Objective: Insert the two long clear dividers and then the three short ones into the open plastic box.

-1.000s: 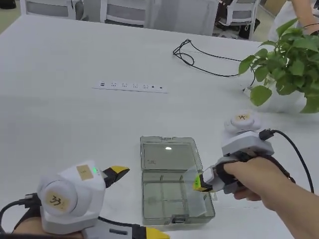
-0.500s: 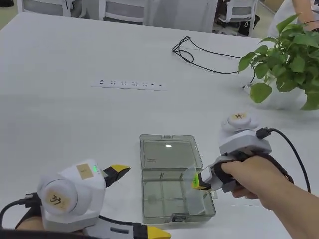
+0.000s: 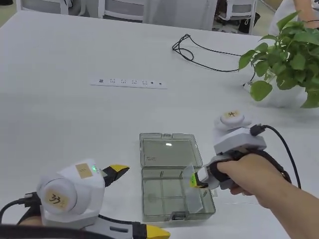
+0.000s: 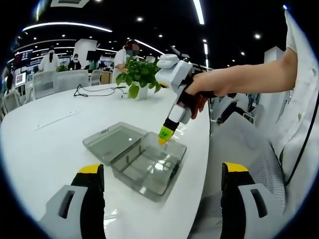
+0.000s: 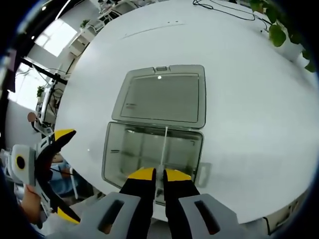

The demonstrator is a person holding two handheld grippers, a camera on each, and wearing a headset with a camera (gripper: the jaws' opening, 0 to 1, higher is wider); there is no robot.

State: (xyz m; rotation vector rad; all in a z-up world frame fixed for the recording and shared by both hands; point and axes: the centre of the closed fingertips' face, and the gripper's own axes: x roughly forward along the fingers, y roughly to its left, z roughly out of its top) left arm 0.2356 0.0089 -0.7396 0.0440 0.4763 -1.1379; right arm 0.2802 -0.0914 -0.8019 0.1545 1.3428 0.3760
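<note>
"While we looked along the right gripper (image 5: 159, 173), what did its fingers hold?"

"They pinched a clear divider (image 5: 164, 144) edge-on, upright over the right half of the open plastic box (image 5: 129, 149) on the white table (image 5: 239, 99). Whether it had reached the floor, we couldn't tell."

"And the left gripper (image 4: 162, 168)?"

"We held it with fingers spread wide, near the box's left side, not touching."
</note>
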